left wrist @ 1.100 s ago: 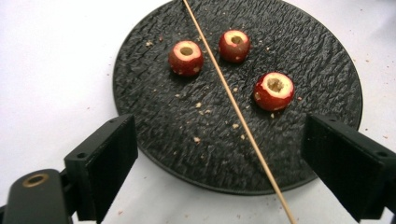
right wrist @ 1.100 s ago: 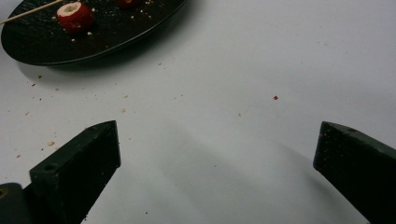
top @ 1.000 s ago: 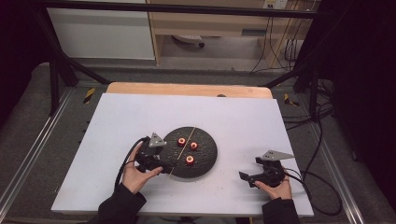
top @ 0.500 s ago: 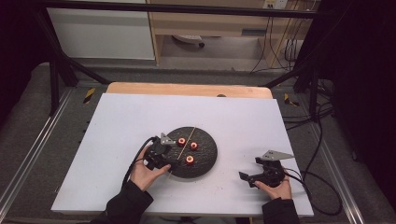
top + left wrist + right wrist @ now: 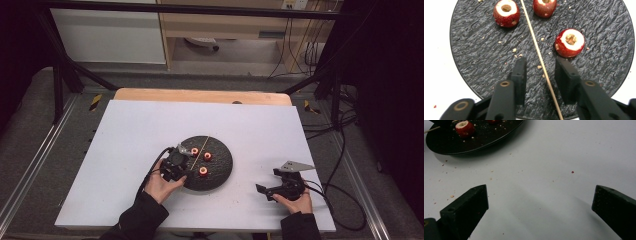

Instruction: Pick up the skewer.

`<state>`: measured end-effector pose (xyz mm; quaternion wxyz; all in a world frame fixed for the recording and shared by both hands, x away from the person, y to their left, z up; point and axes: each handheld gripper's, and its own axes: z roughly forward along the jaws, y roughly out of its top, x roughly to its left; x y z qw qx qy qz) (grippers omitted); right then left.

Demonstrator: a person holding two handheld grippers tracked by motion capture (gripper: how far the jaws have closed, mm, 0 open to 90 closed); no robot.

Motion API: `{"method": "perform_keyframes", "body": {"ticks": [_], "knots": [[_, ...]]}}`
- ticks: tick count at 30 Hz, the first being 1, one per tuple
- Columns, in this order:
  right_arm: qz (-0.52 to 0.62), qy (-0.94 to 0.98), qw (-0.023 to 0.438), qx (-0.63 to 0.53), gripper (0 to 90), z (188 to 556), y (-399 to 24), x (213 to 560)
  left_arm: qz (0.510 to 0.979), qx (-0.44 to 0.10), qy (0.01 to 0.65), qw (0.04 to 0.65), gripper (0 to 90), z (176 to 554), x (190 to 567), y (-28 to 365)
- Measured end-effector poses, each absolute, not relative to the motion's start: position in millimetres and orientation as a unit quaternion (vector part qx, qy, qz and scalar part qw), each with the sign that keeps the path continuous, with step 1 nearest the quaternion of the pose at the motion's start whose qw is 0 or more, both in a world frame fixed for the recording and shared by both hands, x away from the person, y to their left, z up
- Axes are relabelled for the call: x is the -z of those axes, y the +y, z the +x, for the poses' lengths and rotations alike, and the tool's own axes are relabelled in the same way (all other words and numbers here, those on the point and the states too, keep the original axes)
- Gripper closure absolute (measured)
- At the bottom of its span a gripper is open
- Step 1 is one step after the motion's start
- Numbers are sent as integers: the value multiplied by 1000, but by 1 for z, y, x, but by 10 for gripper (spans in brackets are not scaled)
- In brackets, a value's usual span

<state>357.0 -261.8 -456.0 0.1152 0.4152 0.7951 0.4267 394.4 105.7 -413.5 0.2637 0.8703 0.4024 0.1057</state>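
Wooden stick [image 5: 539, 59], thin and pale, lying flat across middle of black plate [image 5: 474, 50]. Cut off at top and bottom of left gripper view, so ends not seen there. In high view [image 5: 199, 151] near end hidden under left gripper [image 5: 176, 164].

Sitting between two black jaws of left gripper [image 5: 539, 75], with small gaps both sides. Pads not pressing on it yet. Jaws just been closing in, abt a third open now. Nothing gripped.

3 red fruit bits w/ white hollow tops on plate: one left of stick [image 5: 506, 13], one right and near the jaw tip [image 5: 569, 42], one at top [image 5: 544, 7], cut off by pic edge. Crumbs all over plate.

Plate on white table [image 5: 130, 135], a bit left of middle, near person's side.

Right gripper [image 5: 280, 189] resting on table, well apart from plate, held by right hand [image 5: 295, 202]. Jaws wide open [image 5: 540, 205], nothing between, just bare white table w/ tiny crumbs. Plate edge [image 5: 499, 137] far off at top left there, blurry.

No writing or labels to read anywhere.
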Motion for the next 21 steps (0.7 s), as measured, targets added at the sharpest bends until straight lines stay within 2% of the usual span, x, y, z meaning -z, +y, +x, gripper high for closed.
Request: {"method": "perform_keyframes", "body": {"ticks": [8,21], "knots": [[414,795,115,-427,13,357,-262,456,870,-118,414,241,740,394,414,97],[415,796,111,-426,12,357,-262,456,857,-123,442,237,841,393,414,92]]}}
